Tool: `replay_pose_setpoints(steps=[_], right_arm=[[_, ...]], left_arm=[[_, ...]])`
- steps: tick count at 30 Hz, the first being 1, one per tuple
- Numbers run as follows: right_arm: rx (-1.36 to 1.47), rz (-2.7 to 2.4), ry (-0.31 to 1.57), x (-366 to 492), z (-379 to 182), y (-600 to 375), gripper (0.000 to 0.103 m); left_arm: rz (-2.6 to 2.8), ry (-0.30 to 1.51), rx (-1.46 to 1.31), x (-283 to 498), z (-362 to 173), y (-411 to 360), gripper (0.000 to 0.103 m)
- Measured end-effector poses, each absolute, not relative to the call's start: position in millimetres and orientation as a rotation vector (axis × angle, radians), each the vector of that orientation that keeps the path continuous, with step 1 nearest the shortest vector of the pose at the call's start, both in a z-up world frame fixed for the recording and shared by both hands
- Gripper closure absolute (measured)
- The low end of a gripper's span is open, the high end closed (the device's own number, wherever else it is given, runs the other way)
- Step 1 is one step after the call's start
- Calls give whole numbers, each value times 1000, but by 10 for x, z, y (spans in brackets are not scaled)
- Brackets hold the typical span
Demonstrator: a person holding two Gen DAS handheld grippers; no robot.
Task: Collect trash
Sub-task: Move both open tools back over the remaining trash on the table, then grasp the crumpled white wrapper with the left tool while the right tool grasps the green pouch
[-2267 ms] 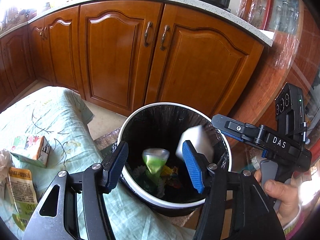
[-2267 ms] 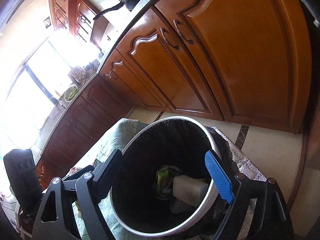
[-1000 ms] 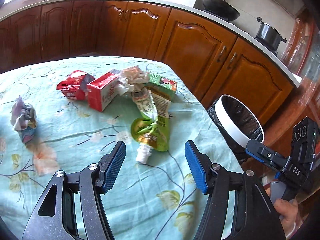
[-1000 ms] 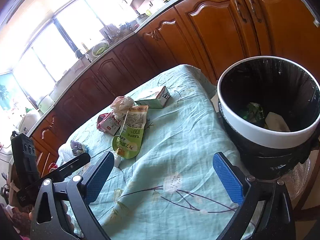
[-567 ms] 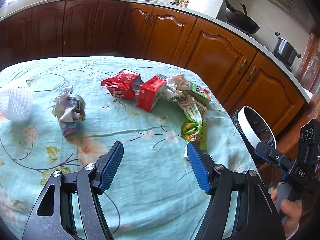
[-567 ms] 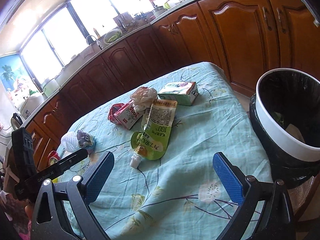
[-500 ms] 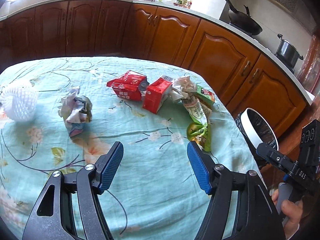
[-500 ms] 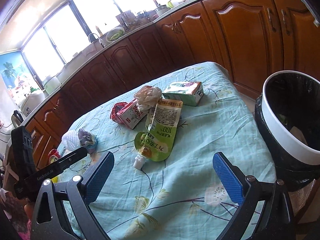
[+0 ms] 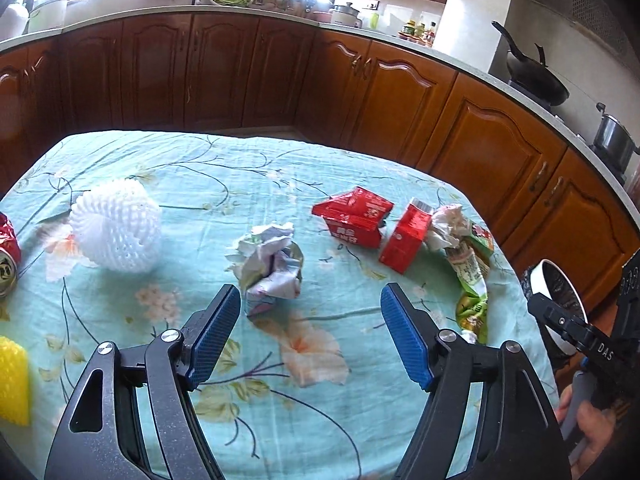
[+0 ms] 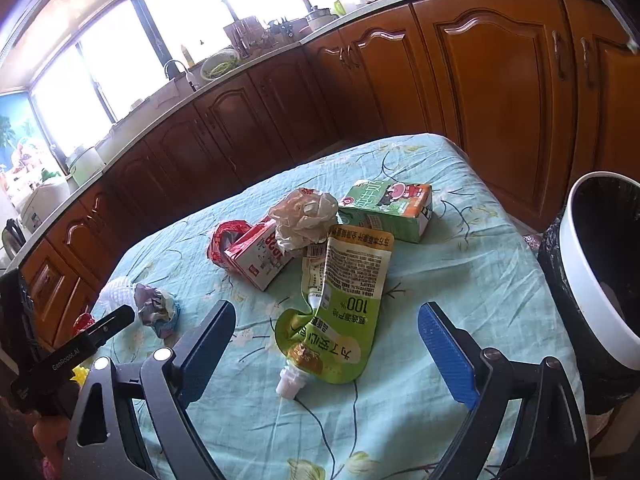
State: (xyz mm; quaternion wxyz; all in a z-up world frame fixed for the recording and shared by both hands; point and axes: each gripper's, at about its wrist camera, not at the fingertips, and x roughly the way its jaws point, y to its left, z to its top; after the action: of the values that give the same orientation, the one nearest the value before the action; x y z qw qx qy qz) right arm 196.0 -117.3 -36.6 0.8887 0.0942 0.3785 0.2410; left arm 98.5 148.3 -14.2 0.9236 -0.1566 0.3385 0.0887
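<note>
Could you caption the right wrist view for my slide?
Open right gripper above a green spout pouch, bin alongside.

Red can (image 9: 7, 252) and yellow item (image 9: 14, 380) cropped at left edge; bin (image 10: 600, 268) cropped right, contents perhaps indiscernible.

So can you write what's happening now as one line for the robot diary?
left gripper: open, facing crumpled paper | right gripper: open, over green pouch | trash bin: beside table

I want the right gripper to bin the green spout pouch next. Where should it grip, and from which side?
Grip the green spout pouch at its white spout, which points toward the open right gripper. Come from above, straddling the spout; the pouch body lies flat on the tablecloth, offering little to pinch.
</note>
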Motion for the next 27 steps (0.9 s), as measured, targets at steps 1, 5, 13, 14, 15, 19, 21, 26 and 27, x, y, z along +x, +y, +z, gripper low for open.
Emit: replay_pose_setpoints(steps=[1,5,13,14,15,19,21,26,27], right_arm=[[194,520,806,2012,-388,-1127,11],[157,507,832,2153,-461,-972,40],[117,508,861,2349,-660,-872,75],[112,515,852,2322,-637,-881,80],[107,517,841,2295,-612,-904,82],[139,534,812,2173,-509,-1046,101],[148,541,798,2103,-465,-1134,101],[178,551,762,1954,-323,-1363,101],[184,547,753,1915,-295,-1422,101]], left_arm=[[192,698,-319,1008,-156,1522,28],[213,725,-297,1170,-236,1632,28],[227,775,-239,1479,-442,1632,28],[227,788,-231,1516,-476,1637,31],[221,798,-228,1537,-504,1635,44],[189,802,-208,1540,-527,1574,65],[162,793,-211,1518,-493,1526,68],[89,778,-221,1462,-378,1320,71],[67,776,-228,1446,-349,1263,71]])
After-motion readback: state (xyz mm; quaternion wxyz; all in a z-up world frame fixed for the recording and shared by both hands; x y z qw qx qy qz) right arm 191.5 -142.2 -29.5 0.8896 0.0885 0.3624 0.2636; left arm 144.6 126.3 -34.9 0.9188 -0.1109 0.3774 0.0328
